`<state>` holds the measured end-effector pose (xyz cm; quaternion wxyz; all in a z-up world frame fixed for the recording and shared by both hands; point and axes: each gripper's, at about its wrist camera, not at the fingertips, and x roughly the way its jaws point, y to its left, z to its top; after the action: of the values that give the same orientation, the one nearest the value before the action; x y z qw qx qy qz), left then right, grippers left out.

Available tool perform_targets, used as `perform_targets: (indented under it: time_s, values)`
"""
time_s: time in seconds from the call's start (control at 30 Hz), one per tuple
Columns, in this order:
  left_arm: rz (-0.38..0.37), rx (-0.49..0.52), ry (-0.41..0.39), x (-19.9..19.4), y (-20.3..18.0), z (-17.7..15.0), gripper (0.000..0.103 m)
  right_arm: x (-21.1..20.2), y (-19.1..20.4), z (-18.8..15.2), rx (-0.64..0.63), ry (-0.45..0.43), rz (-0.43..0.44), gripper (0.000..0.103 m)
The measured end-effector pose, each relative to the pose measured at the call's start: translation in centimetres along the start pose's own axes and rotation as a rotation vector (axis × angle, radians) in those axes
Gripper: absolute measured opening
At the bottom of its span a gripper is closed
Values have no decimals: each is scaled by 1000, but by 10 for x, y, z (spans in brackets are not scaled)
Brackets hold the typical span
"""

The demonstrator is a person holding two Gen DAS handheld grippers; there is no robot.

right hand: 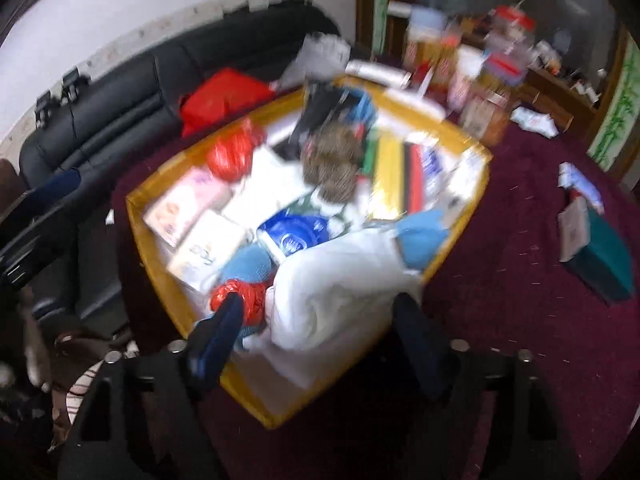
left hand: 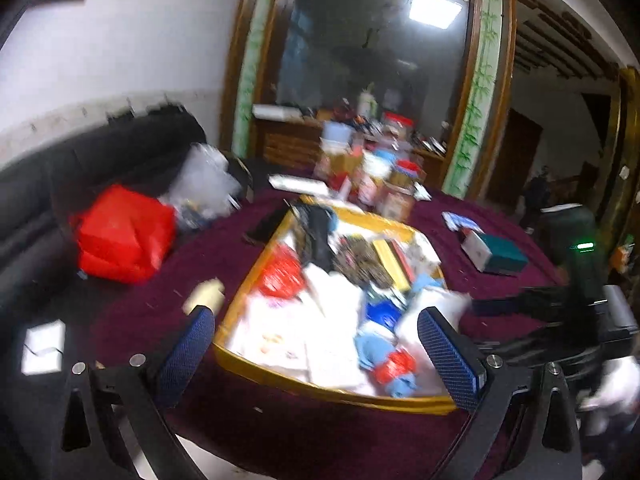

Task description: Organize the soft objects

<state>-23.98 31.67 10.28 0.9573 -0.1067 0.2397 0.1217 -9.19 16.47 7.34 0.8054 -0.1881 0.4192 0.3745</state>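
1. Left gripper (left hand: 316, 344): jaws spread wide, nothing between the blue pads (left hand: 450, 354); poised over the near edge of the yellow tray (left hand: 240, 296).
2. Right gripper (right hand: 320, 328): jaws spread, straddling a white folded cloth (right hand: 340, 284) at the tray's near corner; pads not clearly pressing on it, though blur hides much.
3. Yellow tray sitting on the maroon tablecloth (right hand: 520, 320), crammed with soft things: white cloth at the near corner, blue towel (right hand: 422, 238) just behind it, red crinkled bag (right hand: 236, 296) beside the cloth.
4. Also in the tray: blue-and-white packet (right hand: 296, 238) mid-tray, tissue packs (right hand: 188, 204) along the left edge, brown knitted balls (right hand: 334, 164) toward the middle.
5. On the tablecloth, right of the tray: teal box (left hand: 498, 254), well apart from it.
6. Beyond the left edge of the table: red bag (left hand: 122, 234) on a black sofa (right hand: 120, 112).
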Motion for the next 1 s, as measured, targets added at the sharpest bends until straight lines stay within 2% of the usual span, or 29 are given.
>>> perform_targets:
  time_s: [0.07, 0.13, 0.17, 0.23, 0.33, 0.37, 0.43, 0.63, 0.73, 0.87, 1.0]
  values:
    - [101, 28, -98, -20, -8, 2, 102, -20, -6, -8, 34, -56, -10, 83]
    - [154, 39, -203, -40, -17, 4, 102, -38, -14, -19, 87, -107, -12, 83]
    - [161, 36, -257, -51, -22, 4, 102, -44, -19, -23, 115, -131, -6, 83]
    - [134, 5, -279, -55, -27, 7, 102, -54, -25, -34, 178, -176, 17, 85]
    - [5, -35, -145, -28, -32, 15, 102, -55, -27, -44, 260, -204, 44, 86]
    - [11, -49, -92, -17, -34, 14, 102, -54, -26, -47, 273, -205, 40, 86]
    - [62, -36, -35, -4, -42, 8, 102, -48, -21, -52, 278, -194, 12, 86]
    - [141, 15, 41, 10, -61, -9, 102, -42, -7, -64, 253, -182, -26, 86]
    - [157, 20, 56, 12, -65, -12, 102, -42, -2, -64, 239, -182, -27, 86]
    - [185, 43, 78, 15, -68, -16, 102, -41, 2, -62, 212, -184, -71, 86]
    - [179, 32, 102, 20, -64, -16, 102, -38, 3, -58, 214, -173, -90, 86]
